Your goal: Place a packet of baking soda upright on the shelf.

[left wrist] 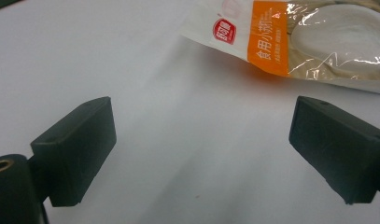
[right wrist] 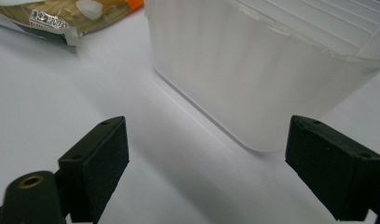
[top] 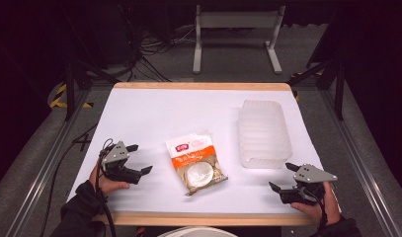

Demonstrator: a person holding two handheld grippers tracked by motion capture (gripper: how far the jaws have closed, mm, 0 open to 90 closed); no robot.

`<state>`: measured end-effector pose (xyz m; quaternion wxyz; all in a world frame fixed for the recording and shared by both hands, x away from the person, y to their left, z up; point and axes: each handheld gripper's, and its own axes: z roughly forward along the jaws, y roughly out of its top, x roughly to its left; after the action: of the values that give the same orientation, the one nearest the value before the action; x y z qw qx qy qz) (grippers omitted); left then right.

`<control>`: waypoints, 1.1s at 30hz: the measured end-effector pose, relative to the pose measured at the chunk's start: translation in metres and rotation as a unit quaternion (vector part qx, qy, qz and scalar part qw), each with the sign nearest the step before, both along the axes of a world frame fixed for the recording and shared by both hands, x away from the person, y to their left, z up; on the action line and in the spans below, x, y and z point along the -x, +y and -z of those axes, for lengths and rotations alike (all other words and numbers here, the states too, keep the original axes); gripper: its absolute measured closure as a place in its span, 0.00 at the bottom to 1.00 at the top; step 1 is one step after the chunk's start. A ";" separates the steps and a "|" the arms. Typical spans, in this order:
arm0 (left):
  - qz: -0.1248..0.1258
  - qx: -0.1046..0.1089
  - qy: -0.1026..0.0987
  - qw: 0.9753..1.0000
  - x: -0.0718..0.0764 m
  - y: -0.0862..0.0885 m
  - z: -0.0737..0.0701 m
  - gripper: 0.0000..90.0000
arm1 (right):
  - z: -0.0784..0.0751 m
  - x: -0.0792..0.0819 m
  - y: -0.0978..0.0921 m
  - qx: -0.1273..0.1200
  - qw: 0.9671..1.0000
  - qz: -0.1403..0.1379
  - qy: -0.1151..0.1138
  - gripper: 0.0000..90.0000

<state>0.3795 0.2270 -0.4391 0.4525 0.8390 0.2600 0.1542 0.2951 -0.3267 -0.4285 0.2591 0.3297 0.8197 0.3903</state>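
The 2 grippers rest wide apart-jawed, holding nothing: the approach step. The snack packet (top: 197, 162) lies just right of the left gripper (top: 139, 159); the plastic tub (top: 264, 133) stands just ahead of the right gripper (top: 283, 177). Next, probably, the left closes on the packet's edge.

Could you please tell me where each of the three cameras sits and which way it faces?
High view: above the person's side, looking forward and down on the table; both hands and the left hand-held gripper and right hand-held gripper show.
Left gripper view: looks between open jaws at the snack packet.
Right gripper view: looks between open jaws at the plastic container.
All three show the packet.
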 end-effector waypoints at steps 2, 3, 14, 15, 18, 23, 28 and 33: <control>-0.002 0.000 0.008 1.000 -0.002 -0.001 0.001 0.09 | 0.000 0.000 0.000 0.000 1.000 -0.002 0.001 0.16; -0.004 0.003 0.017 1.000 -0.004 -0.002 0.001 0.09 | 0.000 0.001 0.000 -0.002 1.000 -0.005 0.004 0.17; 0.013 0.024 0.064 0.998 -0.023 -0.019 -0.001 0.09 | 0.002 0.005 0.010 0.017 0.999 -0.029 0.016 0.25; 0.016 0.020 0.070 0.997 -0.030 -0.027 -0.004 0.09 | 0.003 0.005 0.011 0.021 0.999 -0.029 0.017 0.25; 0.026 0.006 0.074 0.997 -0.044 -0.041 -0.007 0.08 | 0.005 0.004 0.014 0.036 0.999 -0.030 0.017 0.22; 0.034 0.016 0.106 0.994 -0.071 -0.058 -0.011 0.06 | 0.007 0.003 0.017 0.038 0.998 -0.034 0.024 0.21; 0.049 0.002 0.140 0.989 -0.093 -0.078 -0.008 0.06 | 0.008 0.002 0.018 0.033 0.998 -0.042 0.030 0.21; 0.079 -0.017 0.152 0.985 -0.101 -0.093 -0.005 0.09 | 0.010 0.002 0.020 0.038 0.997 -0.051 0.037 0.20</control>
<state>0.4804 0.1343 -0.4345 0.4039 0.8783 0.2559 -0.0066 0.2928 -0.3070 -0.4389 0.2208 0.2918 0.8586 0.3590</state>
